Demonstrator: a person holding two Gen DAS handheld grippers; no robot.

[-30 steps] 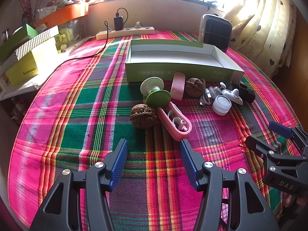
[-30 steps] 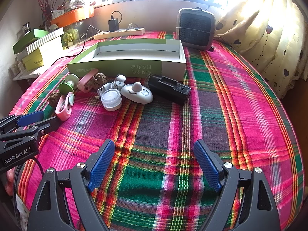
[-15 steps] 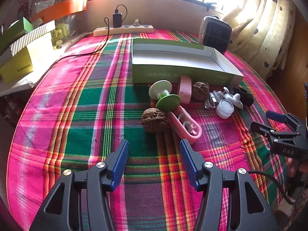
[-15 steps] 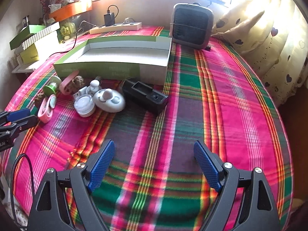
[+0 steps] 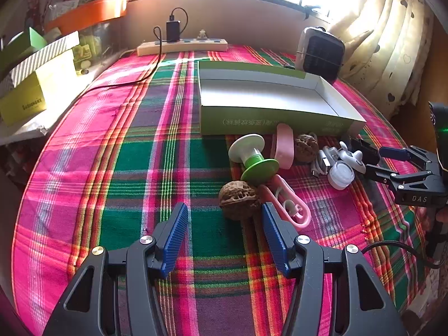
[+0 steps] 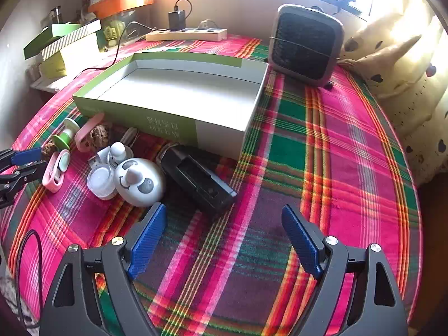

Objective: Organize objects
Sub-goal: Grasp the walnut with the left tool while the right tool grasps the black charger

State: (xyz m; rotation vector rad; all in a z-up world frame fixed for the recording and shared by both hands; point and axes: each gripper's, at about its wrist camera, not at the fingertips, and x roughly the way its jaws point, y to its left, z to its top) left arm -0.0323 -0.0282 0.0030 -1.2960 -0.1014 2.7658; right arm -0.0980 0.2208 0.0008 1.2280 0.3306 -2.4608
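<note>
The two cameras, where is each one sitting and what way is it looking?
Left wrist: sits on the left gripper, faces the walnut and green box; the right gripper shows at its right edge.
Right wrist: sits on the right gripper, faces the black case and panda toy; the left gripper pokes in left.
Both share the green box and clutter.

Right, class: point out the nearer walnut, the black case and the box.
walnut (image 5: 239, 200), left wrist view, shell top
black case (image 6: 197, 183), right wrist view, upper face
box (image 6: 170, 119), right wrist view, front wall
</note>
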